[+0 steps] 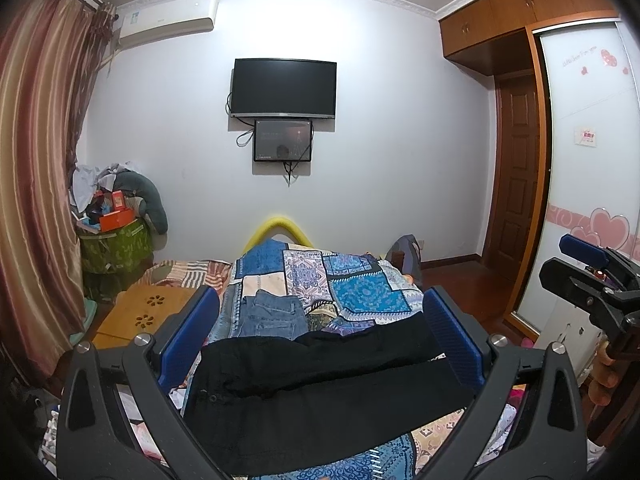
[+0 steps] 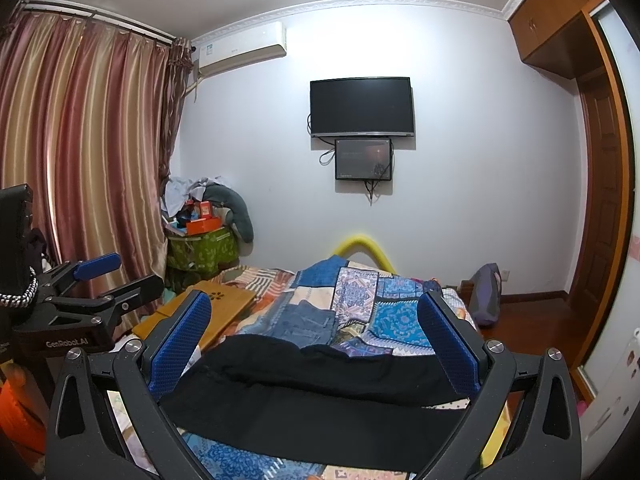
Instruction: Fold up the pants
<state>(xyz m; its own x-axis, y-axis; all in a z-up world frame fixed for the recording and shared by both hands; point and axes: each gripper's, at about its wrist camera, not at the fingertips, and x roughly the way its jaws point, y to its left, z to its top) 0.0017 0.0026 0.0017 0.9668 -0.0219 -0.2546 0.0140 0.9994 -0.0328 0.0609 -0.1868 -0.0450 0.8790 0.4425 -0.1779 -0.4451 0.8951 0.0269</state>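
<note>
Left wrist view: a green patterned basket (image 1: 116, 246) stands in the corner by the curtain (image 1: 36, 168), heaped with orange boxes (image 1: 116, 216) and crumpled cloth. The black pants (image 1: 320, 392) lie across the near end of the bed, on a blue patchwork quilt (image 1: 340, 284); they are matte and soft, laid in long bands with a button at the left end. Folded jeans (image 1: 272, 314) lie just beyond them. The left hand-held gripper (image 1: 320, 336) hangs over the pants with its ribbed blue pads wide apart, holding nothing.

Right wrist view: the same basket (image 2: 202, 250) sits brimful. The pants (image 2: 320, 400) span the frame under the right hand-held gripper (image 2: 316, 344), whose jaws are spread and empty. A flat wooden board (image 2: 208, 312) with flower cut-outs rests on the bed's left.
</note>
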